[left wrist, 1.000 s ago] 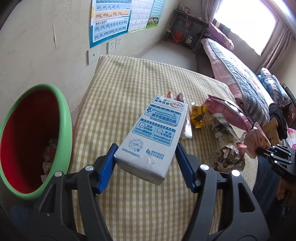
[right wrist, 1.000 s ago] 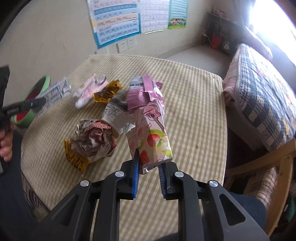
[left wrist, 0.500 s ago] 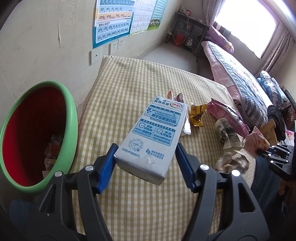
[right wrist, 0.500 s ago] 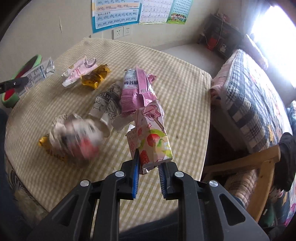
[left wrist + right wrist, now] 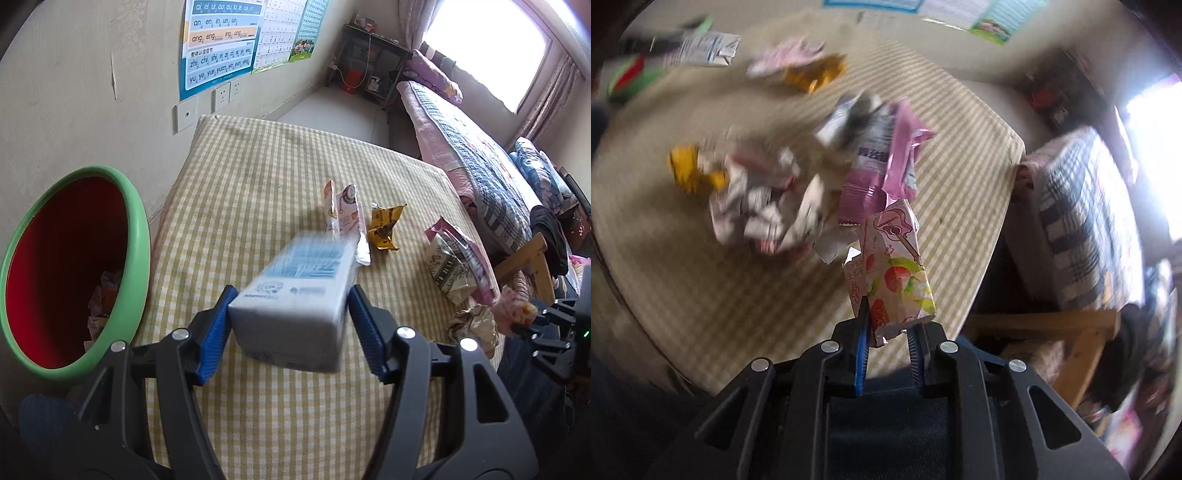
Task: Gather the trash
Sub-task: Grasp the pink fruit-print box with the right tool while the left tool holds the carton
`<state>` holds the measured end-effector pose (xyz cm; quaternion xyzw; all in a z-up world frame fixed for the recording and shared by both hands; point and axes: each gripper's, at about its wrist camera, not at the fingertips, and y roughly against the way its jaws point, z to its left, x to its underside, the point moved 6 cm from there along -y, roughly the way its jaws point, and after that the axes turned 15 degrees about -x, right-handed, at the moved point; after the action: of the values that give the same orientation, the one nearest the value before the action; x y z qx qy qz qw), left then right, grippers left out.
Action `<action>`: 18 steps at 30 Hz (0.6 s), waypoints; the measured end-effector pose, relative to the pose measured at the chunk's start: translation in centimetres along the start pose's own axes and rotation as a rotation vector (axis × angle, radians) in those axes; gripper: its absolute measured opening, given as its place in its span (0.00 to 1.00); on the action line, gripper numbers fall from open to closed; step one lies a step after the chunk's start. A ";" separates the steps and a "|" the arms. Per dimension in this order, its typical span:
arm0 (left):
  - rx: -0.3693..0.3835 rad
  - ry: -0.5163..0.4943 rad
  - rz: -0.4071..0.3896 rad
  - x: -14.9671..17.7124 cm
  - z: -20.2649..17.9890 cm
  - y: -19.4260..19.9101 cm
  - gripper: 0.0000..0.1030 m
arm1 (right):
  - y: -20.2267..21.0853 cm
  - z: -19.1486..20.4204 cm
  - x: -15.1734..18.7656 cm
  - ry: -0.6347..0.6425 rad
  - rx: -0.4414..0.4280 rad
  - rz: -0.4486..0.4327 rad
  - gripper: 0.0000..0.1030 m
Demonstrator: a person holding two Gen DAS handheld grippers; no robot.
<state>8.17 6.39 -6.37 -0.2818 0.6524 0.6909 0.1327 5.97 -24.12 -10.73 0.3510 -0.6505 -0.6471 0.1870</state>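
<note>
The milk box [image 5: 295, 299] looks blurry now, and it has tipped lower between the left tongs [image 5: 290, 325] than it was half a second ago. The blue pads have spread a bit wider. The left pad touches the box, but there is a small gap at the right pad, so I cannot tell if the tongs grip it. The bin [image 5: 74, 266] sits at the left of the frame, with some trash at its bottom. The box is over the table [image 5: 258, 177], not in the bin.

The right view has turned very blurry, and the table has swung up and left. The right tongs [image 5: 886, 332] are almost closed and pinch one juice carton [image 5: 892, 269] in the middle of the frame.

On the table in the left view I count five things: one pink-white wrapper [image 5: 345, 218], one yellow wrapper [image 5: 384, 229], one pink bag [image 5: 463, 251], one paper cup [image 5: 448, 275] and one crumpled ball [image 5: 472, 325].
</note>
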 end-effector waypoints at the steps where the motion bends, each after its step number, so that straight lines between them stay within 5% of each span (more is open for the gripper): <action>1: 0.000 0.000 -0.002 0.0 -0.1 0.1 0.55 | -0.4 0.2 0.1 0.005 -0.014 0.014 0.18; 11: 0.015 0.020 -0.019 0.2 0.2 0.8 0.54 | 1.2 -1.9 0.0 -0.112 -0.159 -0.054 0.17; 18: 0.014 0.015 -0.039 -0.2 0.2 1.5 0.54 | 5.0 -1.6 -1.8 -0.147 -0.181 -0.156 0.17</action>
<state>7.49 6.41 -5.02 -0.2988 0.6525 0.6815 0.1434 7.26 -24.42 -5.31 0.3338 -0.5722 -0.7396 0.1187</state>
